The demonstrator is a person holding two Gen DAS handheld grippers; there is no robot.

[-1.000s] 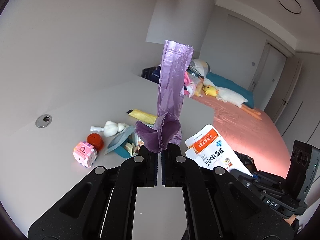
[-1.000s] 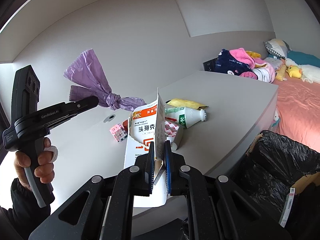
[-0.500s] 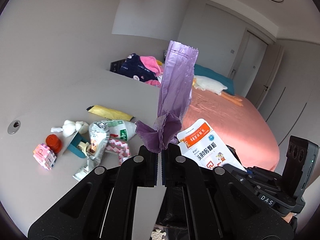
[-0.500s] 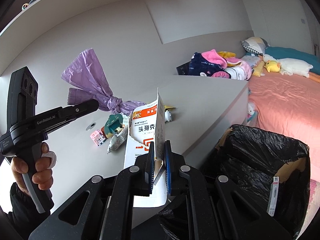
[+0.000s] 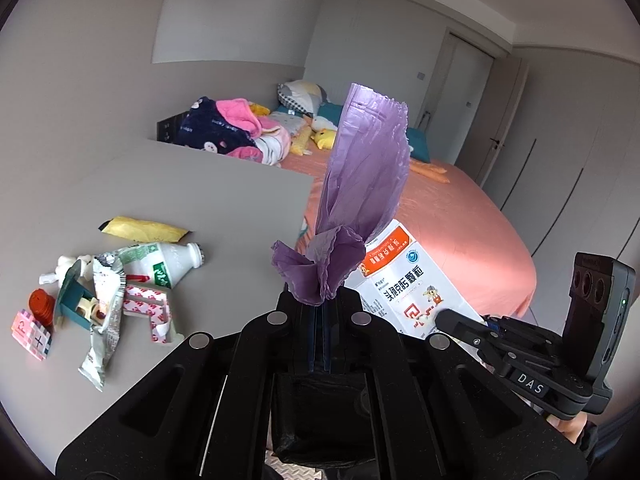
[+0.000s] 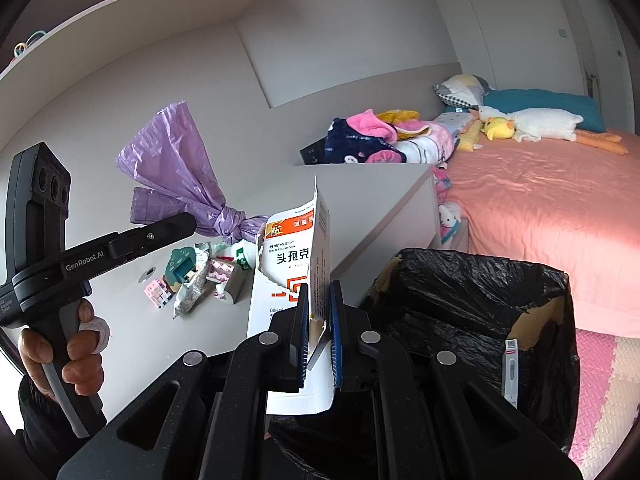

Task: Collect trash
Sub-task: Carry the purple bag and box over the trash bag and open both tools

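black plastic lines the cardboard bin [image 6: 472, 312] at lower right, little showing inside. the right gripper [image 6: 319, 330] pinches a torn white medicine carton [image 6: 292, 264] at centre frame; the left gripper [image 5: 319, 312] clamps a knotted purple plastic bag [image 5: 360, 196]. neither is dropped yet; wrappers and a white bottle [image 5: 168, 264] remain on the grey desk [image 5: 224, 200], left.

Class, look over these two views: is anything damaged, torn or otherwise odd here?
Yes. The white medicine box clamped in the right hand-held gripper is ripped open, with a jagged upper edge. The black bin liner is torn at its rim, baring brown cardboard. Crumpled wrappers lie scattered on the grey desk.
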